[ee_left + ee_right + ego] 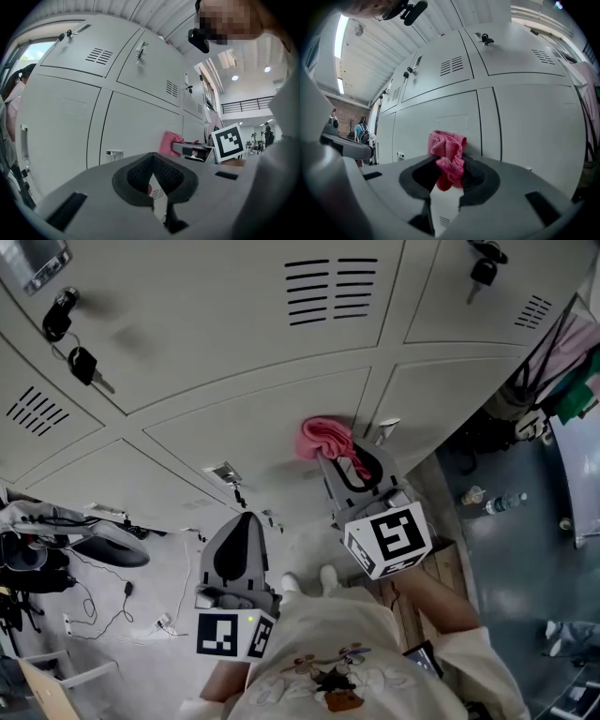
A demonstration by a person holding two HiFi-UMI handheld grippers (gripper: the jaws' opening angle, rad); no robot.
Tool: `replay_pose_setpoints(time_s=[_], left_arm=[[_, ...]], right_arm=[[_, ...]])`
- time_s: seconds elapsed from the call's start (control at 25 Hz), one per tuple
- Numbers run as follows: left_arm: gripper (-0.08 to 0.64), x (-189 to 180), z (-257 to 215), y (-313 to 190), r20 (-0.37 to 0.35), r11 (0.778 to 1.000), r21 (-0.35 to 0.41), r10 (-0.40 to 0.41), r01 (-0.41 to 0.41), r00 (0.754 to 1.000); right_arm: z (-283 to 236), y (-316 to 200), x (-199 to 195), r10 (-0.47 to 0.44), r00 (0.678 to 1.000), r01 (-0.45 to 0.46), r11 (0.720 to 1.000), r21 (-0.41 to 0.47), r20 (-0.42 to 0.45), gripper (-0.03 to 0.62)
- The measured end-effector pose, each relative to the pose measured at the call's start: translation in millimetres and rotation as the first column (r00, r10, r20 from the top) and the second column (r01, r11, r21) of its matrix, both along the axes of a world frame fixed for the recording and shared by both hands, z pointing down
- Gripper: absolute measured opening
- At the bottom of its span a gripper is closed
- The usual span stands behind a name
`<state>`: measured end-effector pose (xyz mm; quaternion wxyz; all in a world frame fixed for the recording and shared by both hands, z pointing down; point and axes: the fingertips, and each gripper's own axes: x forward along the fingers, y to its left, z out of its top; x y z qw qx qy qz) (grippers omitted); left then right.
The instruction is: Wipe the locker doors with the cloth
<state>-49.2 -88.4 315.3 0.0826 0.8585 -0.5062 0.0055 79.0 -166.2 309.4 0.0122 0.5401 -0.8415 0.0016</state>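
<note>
Right now the right claw (pixel 449 166) is clenched on the pink cloth (pixel 447 149). The cloth's bunched top sticks out past the jaw tips and presses against a lower locker door (pixel 234 432), near that door's right edge. The left claw (pixel 152 180) is closed with nothing between its jaws, held nearer the person's body and clear of the lockers. Keys (pixel 82 362) hang from a lock on a door above and to the left.

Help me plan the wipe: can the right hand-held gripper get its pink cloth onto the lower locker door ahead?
Probably yes. The right hand-held gripper is shut on the cloth, which bunches out toward the locker door, and nothing shows between them.
</note>
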Motion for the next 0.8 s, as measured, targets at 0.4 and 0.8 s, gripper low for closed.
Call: replay_pose_setpoints(time_s=[0.4, 0.8], left_arm=[[0.006, 5, 1, 3, 0.01, 1.0, -0.004, 0.004, -0.004, 1.0], [0.006, -15, 3, 13, 0.009, 0.999, -0.013, -0.047, 0.047, 0.999]], right_arm=[[13, -2, 45, 0.086, 0.996, -0.086, 0.996, -0.037, 0.013, 0.112], [5, 26, 36, 0.03, 0.998, -0.029, 0.999, 0.037, -0.051, 0.11]])
